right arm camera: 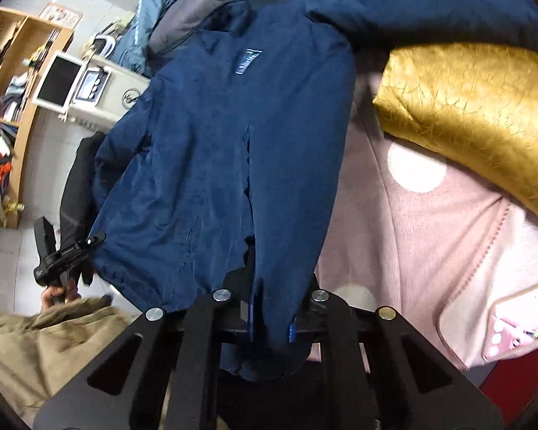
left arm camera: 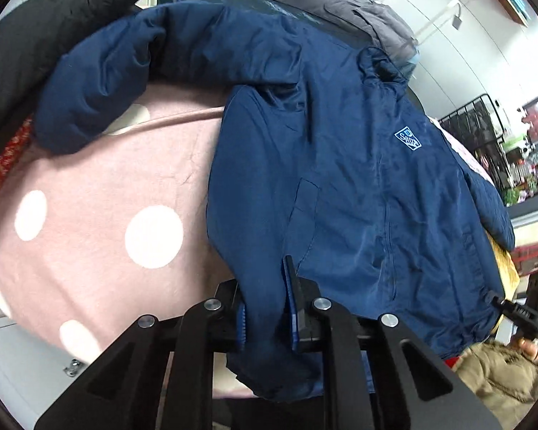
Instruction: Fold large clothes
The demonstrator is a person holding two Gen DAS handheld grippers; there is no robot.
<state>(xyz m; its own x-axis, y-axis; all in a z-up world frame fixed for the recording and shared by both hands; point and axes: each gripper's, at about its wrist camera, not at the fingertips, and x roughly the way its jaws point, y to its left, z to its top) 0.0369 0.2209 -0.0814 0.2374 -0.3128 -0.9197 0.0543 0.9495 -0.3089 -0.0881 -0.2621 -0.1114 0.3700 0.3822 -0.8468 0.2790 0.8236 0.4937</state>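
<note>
Left hand-held gripper [left arm camera: 267, 313] clamped on jacket [left arm camera: 340, 165] hem corner; right hand-held gripper [right arm camera: 272, 317] pinching opposite hem corner. Jacket front-up, logo [left arm camera: 407, 139] showing, spread across pink dotted blanket [left arm camera: 89, 215] on bed, sleeves out to sides. Step, likely: hem held at both corners, ready for fold. Next calls for both corners moving together, even tension. Gold cushion [right arm camera: 466, 107] just beside jacket, sleeve over it. Other coats heaped behind collar. Shelf [right arm camera: 14, 89], monitor [right arm camera: 59, 82] in room.

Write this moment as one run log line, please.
step: hem gripped | left: shut on jacket | right: shut on jacket | jacket: on blanket
</note>
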